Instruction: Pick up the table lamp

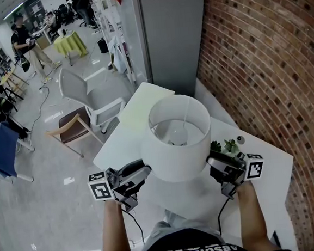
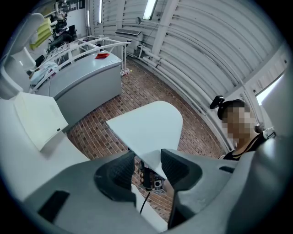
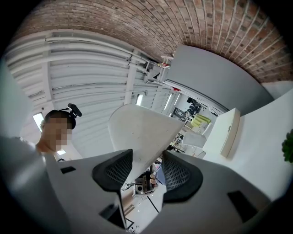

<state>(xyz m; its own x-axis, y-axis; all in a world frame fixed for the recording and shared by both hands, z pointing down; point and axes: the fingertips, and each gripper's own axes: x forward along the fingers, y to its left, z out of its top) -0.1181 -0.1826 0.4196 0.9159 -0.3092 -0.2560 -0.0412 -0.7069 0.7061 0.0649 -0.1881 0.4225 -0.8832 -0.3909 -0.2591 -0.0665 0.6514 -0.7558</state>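
Left gripper (image 1: 146,170) and right gripper (image 1: 211,162) each clench opposite sides of the lamp (image 1: 176,161) over the desk (image 1: 272,167), apparently mid-lift, with a steady, level rise needed next.

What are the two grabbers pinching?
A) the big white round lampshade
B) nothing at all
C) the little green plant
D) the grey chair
A: the left gripper and the right gripper each clamp the thin wall of the big white round lampshade, one on each side of it.
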